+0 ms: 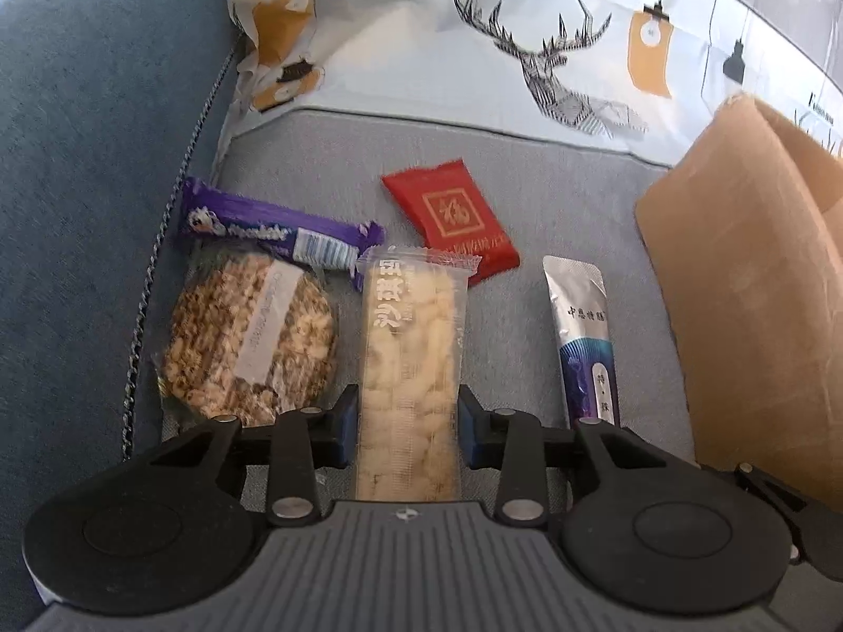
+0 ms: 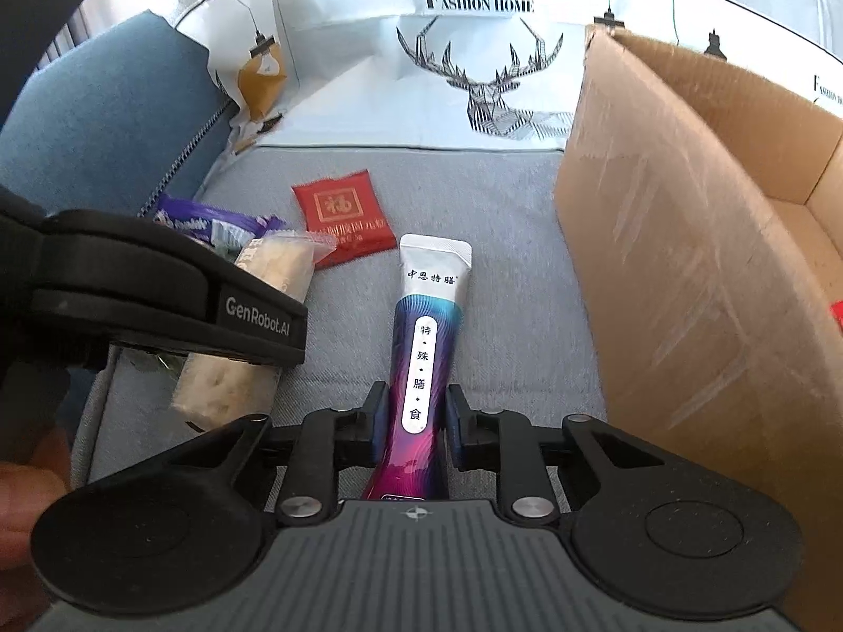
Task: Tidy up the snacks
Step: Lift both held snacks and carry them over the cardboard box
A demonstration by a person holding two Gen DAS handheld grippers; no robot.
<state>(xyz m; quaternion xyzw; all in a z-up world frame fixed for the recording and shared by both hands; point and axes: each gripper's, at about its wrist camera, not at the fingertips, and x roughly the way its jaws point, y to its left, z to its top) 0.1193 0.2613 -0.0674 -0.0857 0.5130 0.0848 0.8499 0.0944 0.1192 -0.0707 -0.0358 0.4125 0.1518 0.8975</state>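
Note:
On a grey seat cushion [image 1: 527,195] lie several snacks. My left gripper [image 1: 405,421] is shut on the near end of a long clear pack of pale puffed bars [image 1: 408,347], one pad against each side. My right gripper [image 2: 413,421] is shut on the lower part of a silver and purple stick sachet [image 2: 427,326], which lies pointing away from me. That sachet [image 1: 582,337] shows to the right of the left gripper. A red square packet [image 1: 453,221], a purple wrapped bar [image 1: 263,231] and a round cereal cake in clear wrap [image 1: 247,337] lie loose on the left.
An open cardboard box [image 2: 685,263] stands close on the right, its near wall tall. A blue armrest cushion [image 1: 95,158] bounds the left. A white cloth with a deer print [image 1: 553,68] covers the back. The left tool's black housing [image 2: 168,305] hangs over the pale pack.

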